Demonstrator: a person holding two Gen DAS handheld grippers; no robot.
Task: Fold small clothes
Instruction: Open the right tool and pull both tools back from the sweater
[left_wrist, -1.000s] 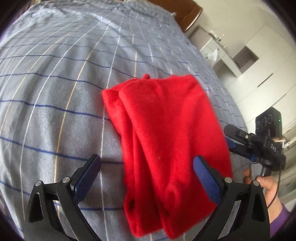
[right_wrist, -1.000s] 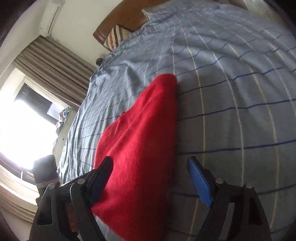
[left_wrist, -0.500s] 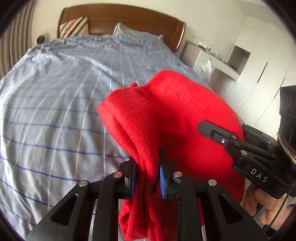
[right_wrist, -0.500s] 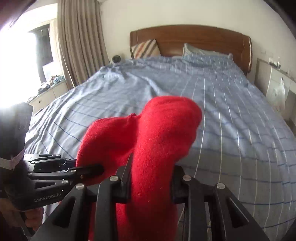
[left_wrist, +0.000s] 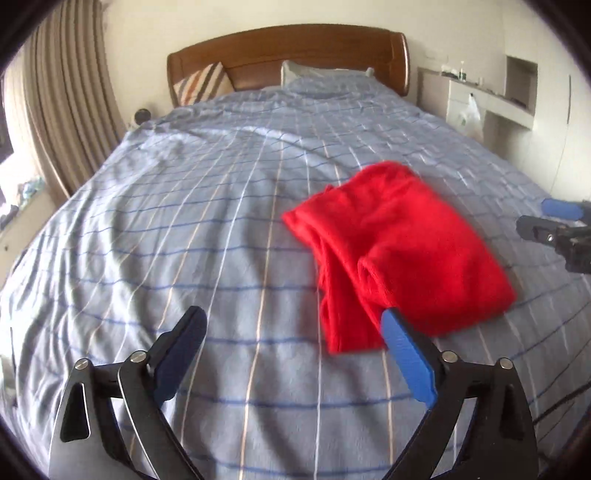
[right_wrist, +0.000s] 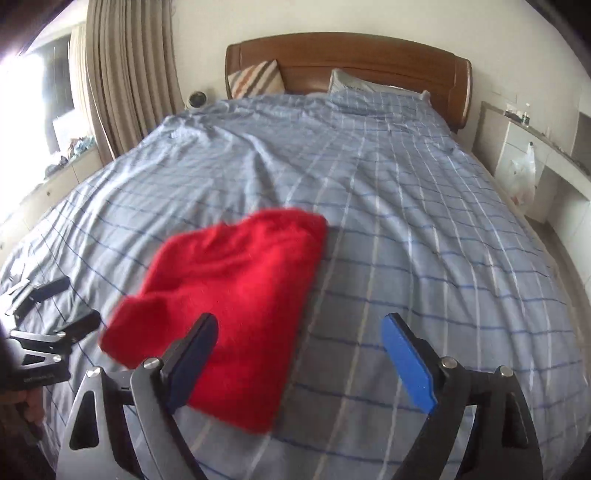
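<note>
A red knit garment (left_wrist: 402, 251) lies folded in a thick rectangle on the blue striped bedsheet (left_wrist: 184, 240). It also shows in the right wrist view (right_wrist: 236, 306). My left gripper (left_wrist: 291, 354) is open and empty, above the sheet just left of the garment's near end. My right gripper (right_wrist: 299, 358) is open and empty, over the garment's near right edge. Each gripper shows at the edge of the other's view, the right one (left_wrist: 557, 225) and the left one (right_wrist: 48, 314).
A wooden headboard (left_wrist: 295, 51) with a striped cushion (left_wrist: 203, 85) and a pillow (left_wrist: 325, 74) stands at the far end. Curtains (right_wrist: 125, 74) hang at the left. A white desk unit with a plastic bag (right_wrist: 524, 173) stands along the bed's right side.
Both grippers were shut on the red garment and holding it up half a second ago. They have let go and pulled back. The garment now lies folded on the sheet.
</note>
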